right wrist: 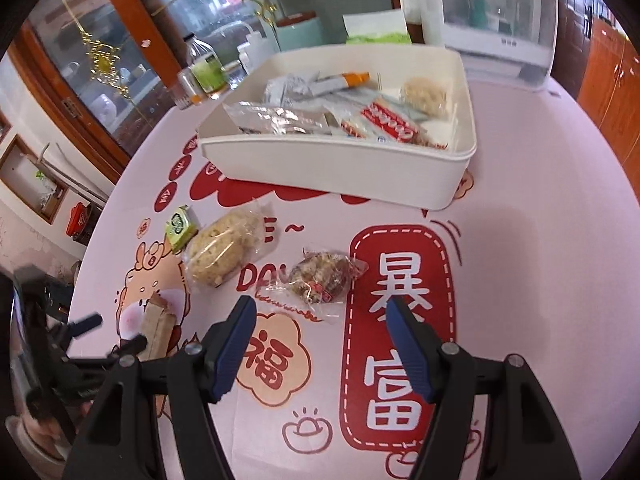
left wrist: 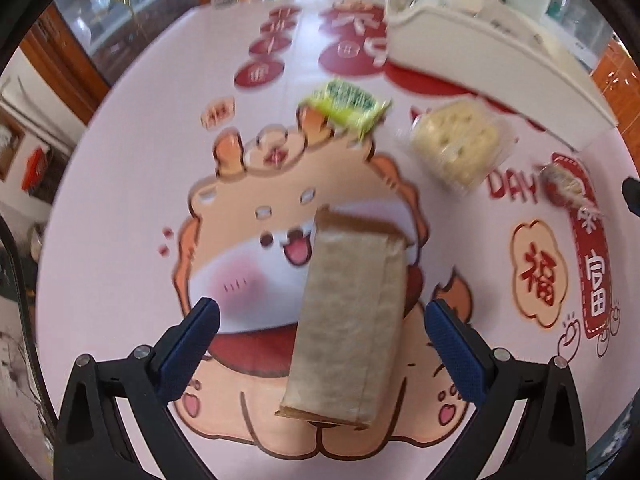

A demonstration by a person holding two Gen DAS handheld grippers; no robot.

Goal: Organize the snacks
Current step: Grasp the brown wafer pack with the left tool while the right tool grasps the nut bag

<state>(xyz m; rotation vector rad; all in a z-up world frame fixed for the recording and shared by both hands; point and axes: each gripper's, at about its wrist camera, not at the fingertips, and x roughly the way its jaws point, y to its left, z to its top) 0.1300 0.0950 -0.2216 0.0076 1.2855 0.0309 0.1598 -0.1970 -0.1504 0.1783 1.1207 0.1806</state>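
Two grippers, both unclenched: my left gripper point(left wrist: 320, 320) straddles the brown packet point(left wrist: 346, 316), seemingly untouched; my right gripper point(right wrist: 320, 320) hangs near the nut-bar wrapper point(right wrist: 322, 276), bare tablecloth point(right wrist: 540, 280) beyond.

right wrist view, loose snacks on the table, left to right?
Brown paper-wrapped block → small green packet → pale cracker pack → brown nutty snack in clear wrap. All lie on the table, in front of the white bin.
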